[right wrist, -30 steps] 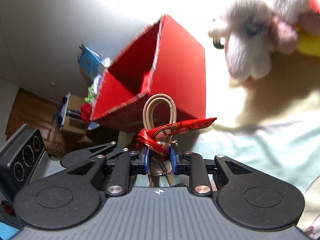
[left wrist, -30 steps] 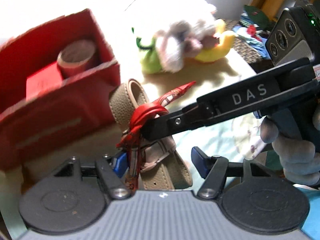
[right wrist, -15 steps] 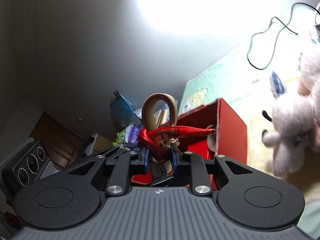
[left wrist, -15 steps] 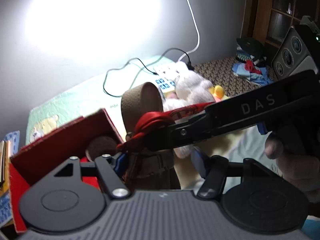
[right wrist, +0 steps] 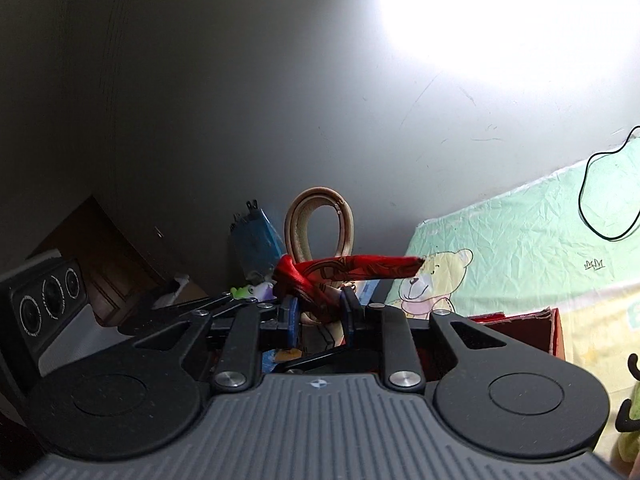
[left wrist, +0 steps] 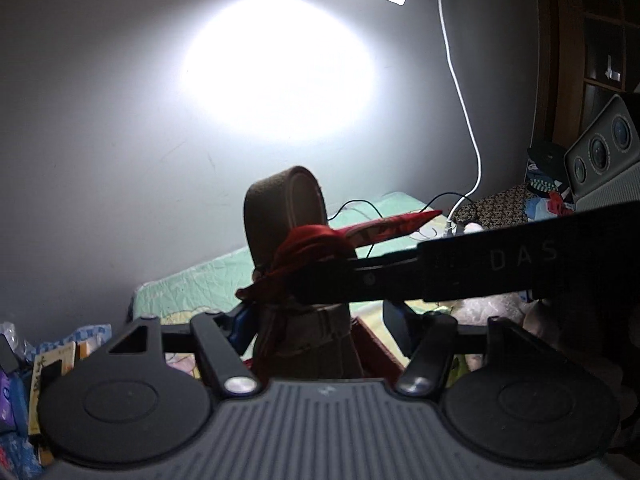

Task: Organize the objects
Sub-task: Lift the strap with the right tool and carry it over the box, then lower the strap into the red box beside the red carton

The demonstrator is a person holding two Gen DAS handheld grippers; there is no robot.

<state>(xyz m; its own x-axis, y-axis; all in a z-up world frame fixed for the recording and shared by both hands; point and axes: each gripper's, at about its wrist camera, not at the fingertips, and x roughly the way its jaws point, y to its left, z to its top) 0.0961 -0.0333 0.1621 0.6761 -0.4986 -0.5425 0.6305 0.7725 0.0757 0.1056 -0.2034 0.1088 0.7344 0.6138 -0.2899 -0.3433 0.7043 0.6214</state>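
Note:
A tan looped strap [left wrist: 286, 216] with a red scarf [left wrist: 316, 246] knotted round it is held up in the air. My right gripper [right wrist: 317, 314] is shut on the strap [right wrist: 320, 220] at the red scarf [right wrist: 344, 270]. In the left wrist view the right gripper's black finger [left wrist: 460, 270] crosses from the right to the knot. My left gripper [left wrist: 320, 322] is open, its jaws on either side of the strap's lower part without pressing it. The red box [right wrist: 532, 332] lies low behind the right gripper, and its edge [left wrist: 378, 348] shows low in the left wrist view.
A green bear-print bed sheet [right wrist: 532, 248] lies along the grey wall. Black cable [right wrist: 608, 196] and a white cable [left wrist: 464, 120] run over it. Plush toys [left wrist: 492, 308] sit low right. Books and packets [left wrist: 44, 376] pile at the left. A wooden shelf [left wrist: 592, 60] stands right.
Both grippers have risen and tilted up with the strap. The red box and plush toys have dropped to the bottom of both views, and the wall now fills them.

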